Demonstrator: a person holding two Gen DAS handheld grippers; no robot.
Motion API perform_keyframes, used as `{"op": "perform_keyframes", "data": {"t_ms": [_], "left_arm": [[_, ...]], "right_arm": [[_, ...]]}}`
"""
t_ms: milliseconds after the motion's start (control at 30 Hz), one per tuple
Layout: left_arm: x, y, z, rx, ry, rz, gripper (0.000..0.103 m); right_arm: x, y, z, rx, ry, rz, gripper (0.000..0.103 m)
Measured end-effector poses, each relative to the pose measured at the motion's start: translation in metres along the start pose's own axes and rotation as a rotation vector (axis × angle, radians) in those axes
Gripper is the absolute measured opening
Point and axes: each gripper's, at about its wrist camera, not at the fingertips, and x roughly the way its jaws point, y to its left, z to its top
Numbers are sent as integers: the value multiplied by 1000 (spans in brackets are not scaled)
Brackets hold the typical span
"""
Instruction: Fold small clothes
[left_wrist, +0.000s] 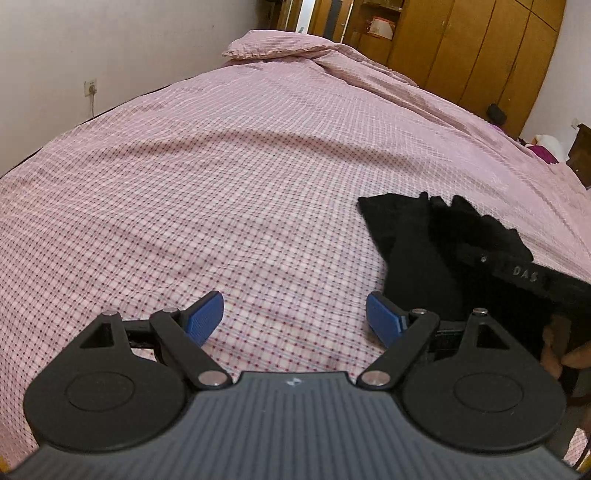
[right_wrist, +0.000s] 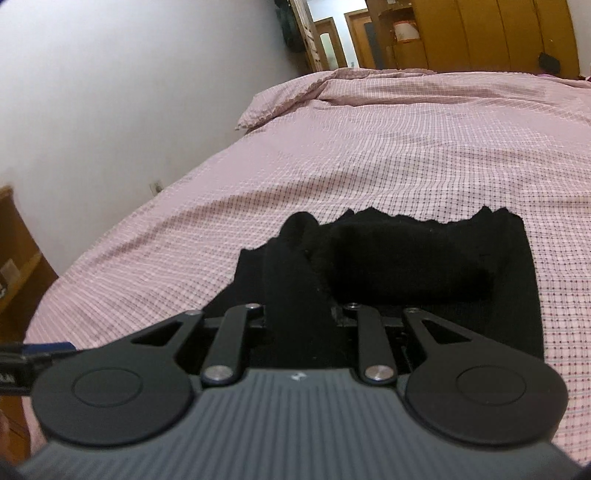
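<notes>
Now the left gripper (left_wrist: 295, 317) stands wide over the bedspread (left_wrist: 221, 184), nothing between its jaws; the right gripper (right_wrist: 301, 314) pinches the black garment (right_wrist: 406, 266), narrow.

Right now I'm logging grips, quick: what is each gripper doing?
Left gripper: open, holding nothing, over the bedspread.
Right gripper: shut on the black garment.

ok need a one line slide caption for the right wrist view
Right tool shut on a strip of the black garment lying on the pink checked bedcover.
</notes>
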Motion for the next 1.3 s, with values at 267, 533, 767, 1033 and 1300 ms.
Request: {"op": "perform_keyframes", "data": {"t_ms": [267,533,767,1033,1300], "left_arm": [[-2,15,2,-44,-8,3,88],[-12,17,3,-36,-22,12,88],[-23,-1,14,8,-48,-36,88],[-22,-49,47,121,-79,-147,87],[5,-125,65,330,-66,-248,88]], "right_arm": [[-11,39,9,-164,-9,38,23],[-4,57,-14,-185,24,19,46],[-52,57,-11,-183,-58,50,46],[-104,20,-17,-110,-138,6,46],[-111,-35,-23,41,-156,-132,46]]}}
